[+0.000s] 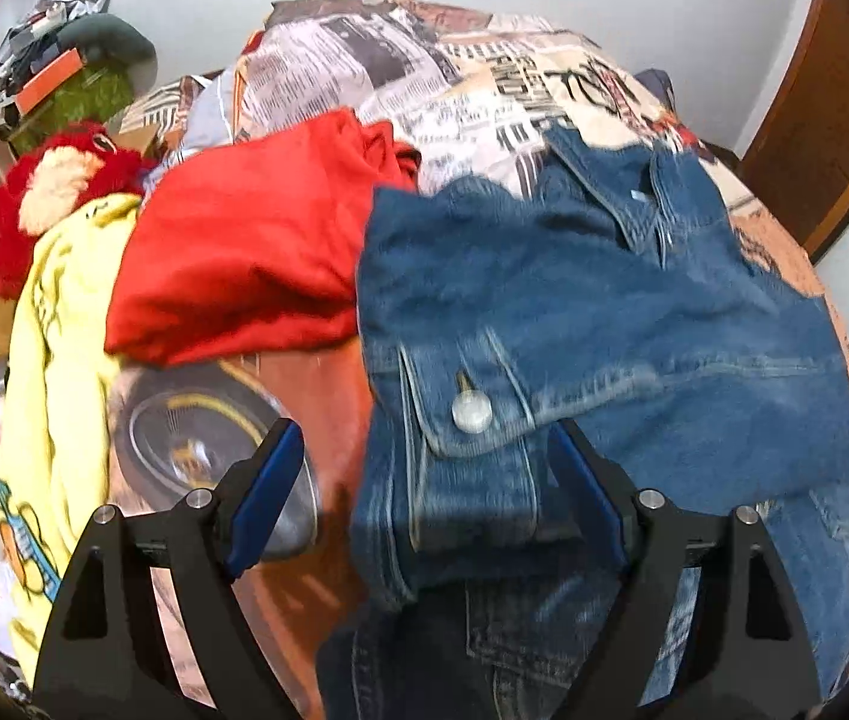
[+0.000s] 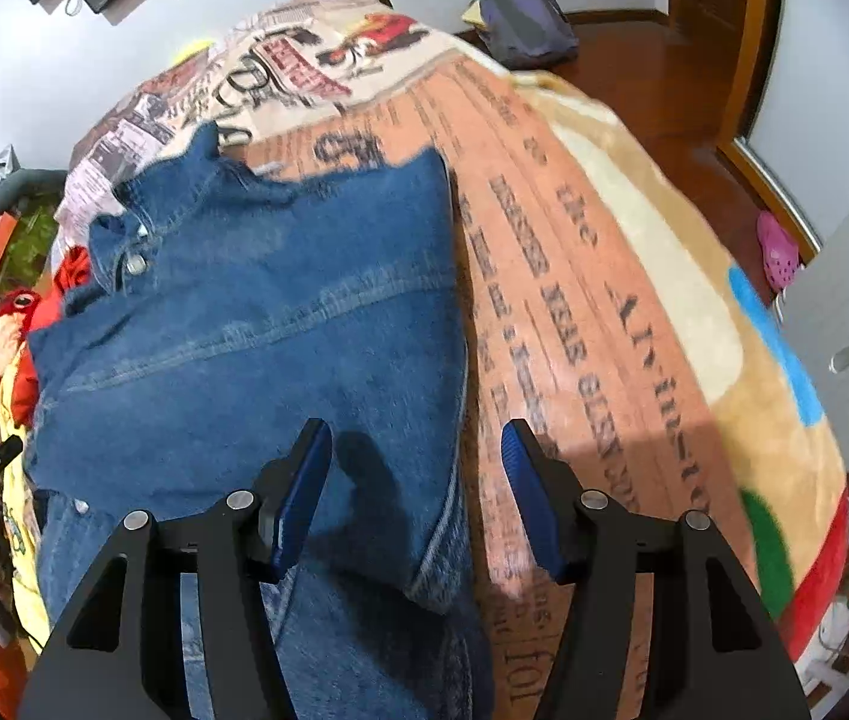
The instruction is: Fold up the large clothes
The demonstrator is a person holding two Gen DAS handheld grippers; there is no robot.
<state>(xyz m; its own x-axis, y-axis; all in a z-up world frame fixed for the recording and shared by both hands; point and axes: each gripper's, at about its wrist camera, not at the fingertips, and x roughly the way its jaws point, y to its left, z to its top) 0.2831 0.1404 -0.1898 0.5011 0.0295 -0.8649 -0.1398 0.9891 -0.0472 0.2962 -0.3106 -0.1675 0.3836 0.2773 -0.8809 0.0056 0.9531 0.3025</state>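
Observation:
A blue denim jacket point(image 1: 604, 312) lies partly folded on a bed with a newspaper-print blanket point(image 1: 412, 78). A buttoned cuff of its sleeve point(image 1: 472, 414) lies between the fingers of my left gripper point(image 1: 424, 480), whose jaws stand wide apart and are not closed on it. In the right wrist view the jacket point(image 2: 256, 330) lies flat with its right edge running between the fingers of my right gripper point(image 2: 415, 480), which is open just above the fabric. The blanket point(image 2: 604, 276) is bare to the right of the jacket.
A red garment point(image 1: 244, 252) and a yellow printed garment point(image 1: 52, 360) lie left of the jacket. A red plush toy point(image 1: 46, 192) sits at the far left. A dark bag point(image 2: 526, 18) and a pink shoe point(image 2: 778, 246) lie on the floor beyond the bed.

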